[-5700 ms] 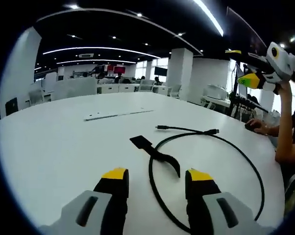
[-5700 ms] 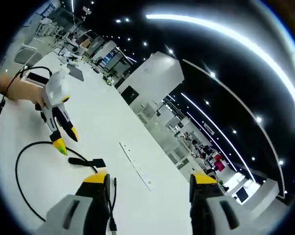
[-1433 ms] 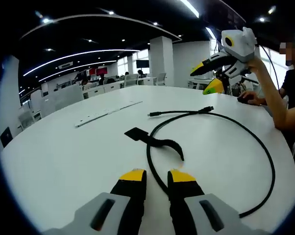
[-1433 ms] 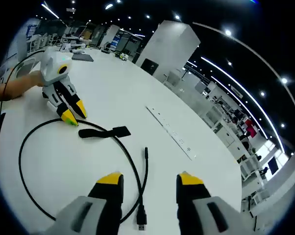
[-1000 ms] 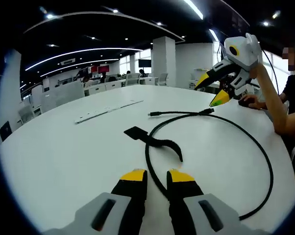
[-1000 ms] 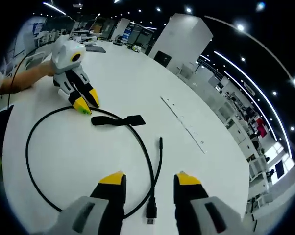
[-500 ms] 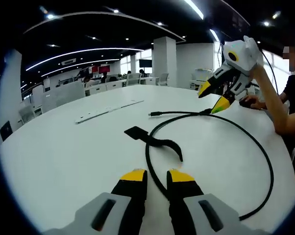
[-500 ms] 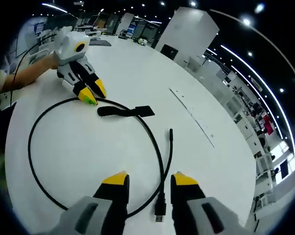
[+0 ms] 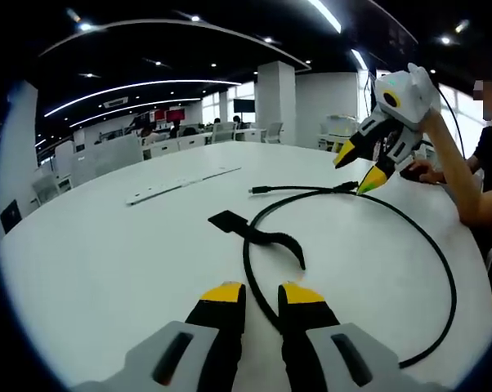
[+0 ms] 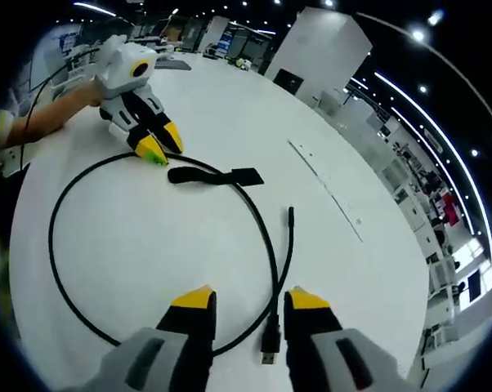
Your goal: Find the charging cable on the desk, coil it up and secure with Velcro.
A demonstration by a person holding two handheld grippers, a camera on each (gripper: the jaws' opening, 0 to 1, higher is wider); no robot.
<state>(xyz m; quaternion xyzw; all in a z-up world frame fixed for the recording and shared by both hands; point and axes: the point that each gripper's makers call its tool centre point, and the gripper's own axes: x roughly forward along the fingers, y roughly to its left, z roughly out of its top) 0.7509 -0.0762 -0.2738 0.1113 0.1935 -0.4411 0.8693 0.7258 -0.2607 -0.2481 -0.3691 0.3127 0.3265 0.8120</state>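
left gripper [image 9: 254, 294] low over cable [image 9: 430, 245], jaws nearly closed; right gripper [image 10: 246, 300] alike

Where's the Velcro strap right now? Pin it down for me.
In the left gripper view, the black Velcro strap lies flat on the white table, crossing the near-left arc of the looped charging cable, ahead of the left gripper.

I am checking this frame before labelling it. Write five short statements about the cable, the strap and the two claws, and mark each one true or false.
1. The black cable lies in one open loop on the white table. True.
2. The Velcro strap is already wrapped around the coiled cable. False: it lies flat on the table, crossing the loop.
3. The left claw has its jaws nearly together. True.
4. The right claw holds the cable's plug off the table. False: the plug lies on the table between its tips.
5. Both cable ends lie close together. True.
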